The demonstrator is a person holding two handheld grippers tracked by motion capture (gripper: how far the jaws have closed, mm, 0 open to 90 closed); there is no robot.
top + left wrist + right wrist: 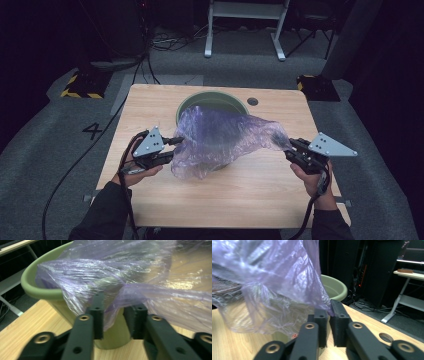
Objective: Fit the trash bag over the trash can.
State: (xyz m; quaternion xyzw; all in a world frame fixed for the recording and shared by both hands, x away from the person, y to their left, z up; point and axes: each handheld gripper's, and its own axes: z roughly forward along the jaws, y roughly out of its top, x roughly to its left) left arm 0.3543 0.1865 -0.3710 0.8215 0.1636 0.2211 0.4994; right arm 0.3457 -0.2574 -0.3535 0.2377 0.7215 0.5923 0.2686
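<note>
A thin purple plastic bag (225, 135) hangs stretched between my two grippers, over and in front of a green bucket (212, 95) that stands on the wooden table (250, 200). My left gripper (177, 142) is at the bag's left edge. In the left gripper view its jaws (116, 305) stand apart, with the bag's film (105, 272) draped at their tips and the bucket (37, 290) behind. My right gripper (290, 150) holds the bag's right corner. In the right gripper view (329, 310) its pads are pinched together on that corner of the bag (274, 277).
A round cable hole (252, 101) sits in the table behind the bucket. On the grey floor beyond stand a white stand (245, 25), two yellow-and-black bases (80, 85) and loose cables. Bare tabletop lies in front of the bag.
</note>
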